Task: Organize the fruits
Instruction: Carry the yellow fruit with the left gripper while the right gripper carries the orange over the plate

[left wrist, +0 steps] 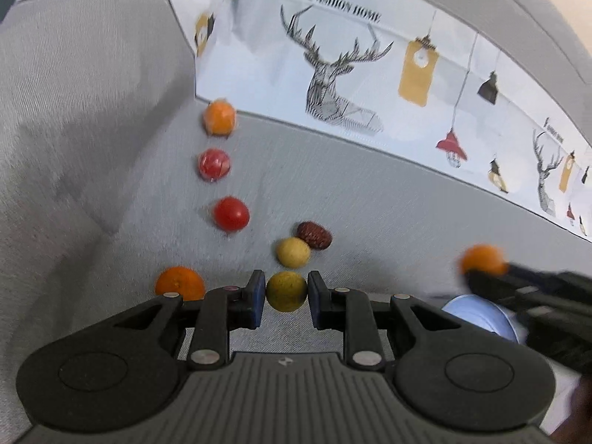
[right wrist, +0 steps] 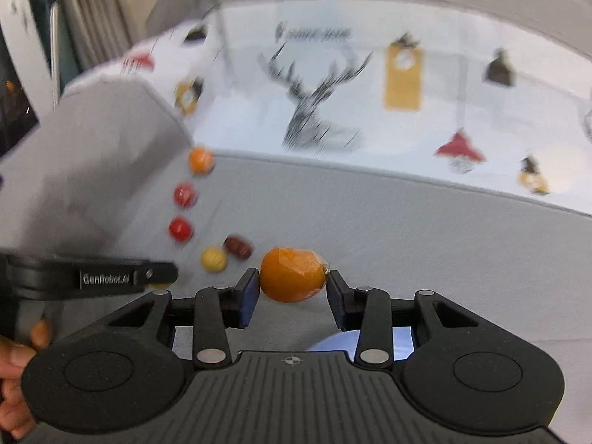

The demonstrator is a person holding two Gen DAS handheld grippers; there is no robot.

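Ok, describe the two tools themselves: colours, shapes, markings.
Both are matte black plastic. The left tool and right tool each have two linkage arms with silver rivets, round black pivot housings and a ribbed grey deck bearing a small crosshair mark. The pads are blue. Seen side-on from the right wrist camera, the left tool carries white "GenRobot.AI" lettering. No cables or sleeves are visible.

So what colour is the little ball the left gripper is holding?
Yellowish-green ball, between the left gripper's blue pads; clearest in the left wrist view.
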